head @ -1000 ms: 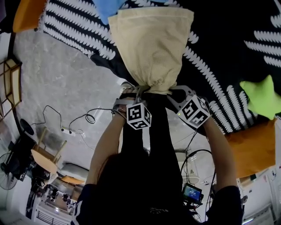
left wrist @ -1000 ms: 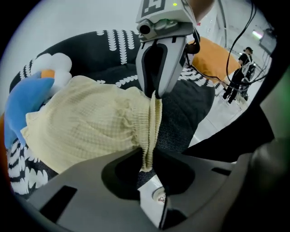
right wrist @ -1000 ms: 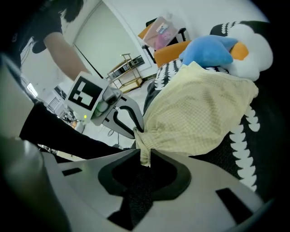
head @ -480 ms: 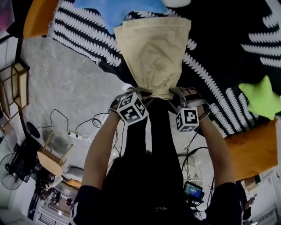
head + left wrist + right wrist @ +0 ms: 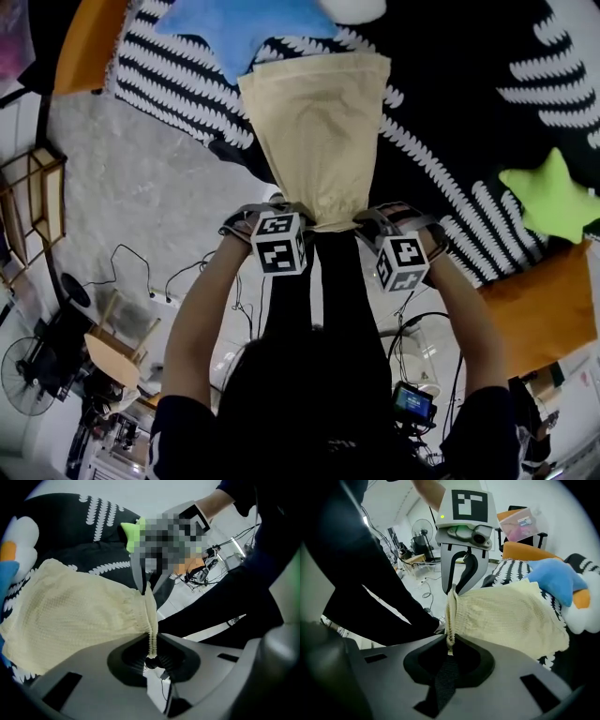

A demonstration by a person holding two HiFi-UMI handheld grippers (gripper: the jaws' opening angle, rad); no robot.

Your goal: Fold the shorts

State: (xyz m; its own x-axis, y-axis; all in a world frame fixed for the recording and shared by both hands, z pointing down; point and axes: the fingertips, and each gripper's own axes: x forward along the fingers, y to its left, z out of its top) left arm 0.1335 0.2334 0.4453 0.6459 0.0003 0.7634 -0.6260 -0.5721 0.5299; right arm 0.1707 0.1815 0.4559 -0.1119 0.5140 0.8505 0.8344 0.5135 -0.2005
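Observation:
The cream shorts (image 5: 319,131) stretch from the black patterned blanket (image 5: 469,112) up to both grippers, which hold the gathered waistband side by side. My left gripper (image 5: 279,212) is shut on the waistband's left end; in the left gripper view the elastic edge (image 5: 151,639) runs down between its jaws (image 5: 151,656). My right gripper (image 5: 364,217) is closing its jaws with the waistband's other end between them, and the cloth (image 5: 449,634) looks pinched in the right gripper view. The leg ends lie on the blanket.
A blue star pillow (image 5: 244,28) lies beyond the shorts and a green star pillow (image 5: 553,192) at the right. Orange cushions (image 5: 539,300) (image 5: 89,42) sit at the blanket's edges. Cables (image 5: 187,272), a wooden chair (image 5: 117,347) and a fan (image 5: 23,375) are on the floor.
Both grippers have risen with the waistband, drawing the shorts taut off the blanket. The marker cubes have rolled, the right one most, and the two grippers now sit level.

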